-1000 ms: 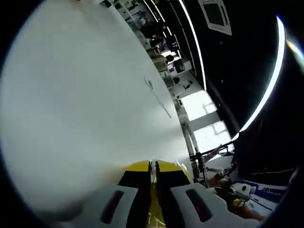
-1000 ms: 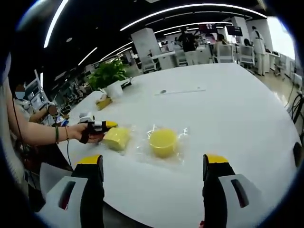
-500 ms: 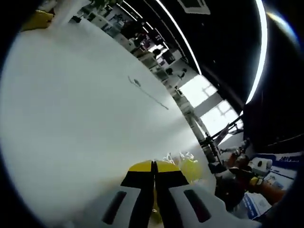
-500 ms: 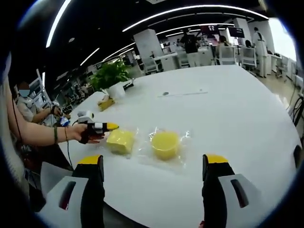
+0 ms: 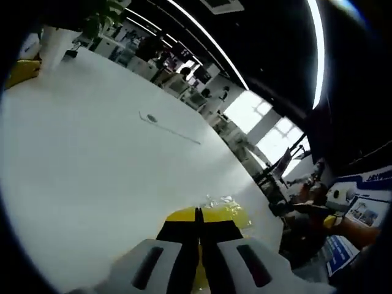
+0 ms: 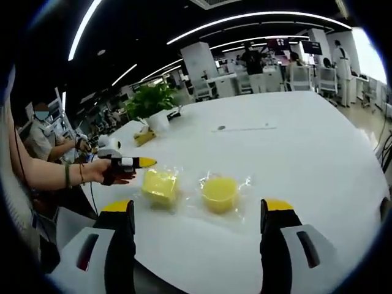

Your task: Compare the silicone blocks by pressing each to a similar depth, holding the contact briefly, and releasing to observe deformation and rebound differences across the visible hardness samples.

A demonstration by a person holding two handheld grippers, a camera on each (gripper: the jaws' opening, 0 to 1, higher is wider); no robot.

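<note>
right gripper view: white counter (image 6: 294,153) fills the mid frame. 2 yellow silicone blocks lie on it in clear wrappers, side by side, apart: a square block (image 6: 159,185) left of centre and a round block (image 6: 219,193) at centre. left gripper (image 6: 144,162) comes in from the left, held in a person's hand (image 6: 110,172), yellow tips pressed together, pointing right, just above and left of the square block; can't tell if it touches the wrapper. right gripper (image 6: 199,214) at the bottom of the frame, jaws spread wide, nothing between them, well short of both blocks.

around: potted plant (image 6: 150,101) in a white pot at upper left, small yellow object (image 6: 144,137) on the counter just below it. thin pale strip (image 6: 245,128) w/ a dark dot at its left end lies upper centre. seated person at far left edge; standing people, chairs + desks in the bg at upper right. nothing lies on the counter between the right gripper and the blocks.

left gripper view: left gripper's jaws closed at bottom centre, the round block (image 5: 236,215) just past the tips, partly hidden by them. same strip (image 5: 168,127) at mid-left. bright windows at right of centre. blue-white sign (image 5: 367,196) at lower right carries writing, too blurred to read.
</note>
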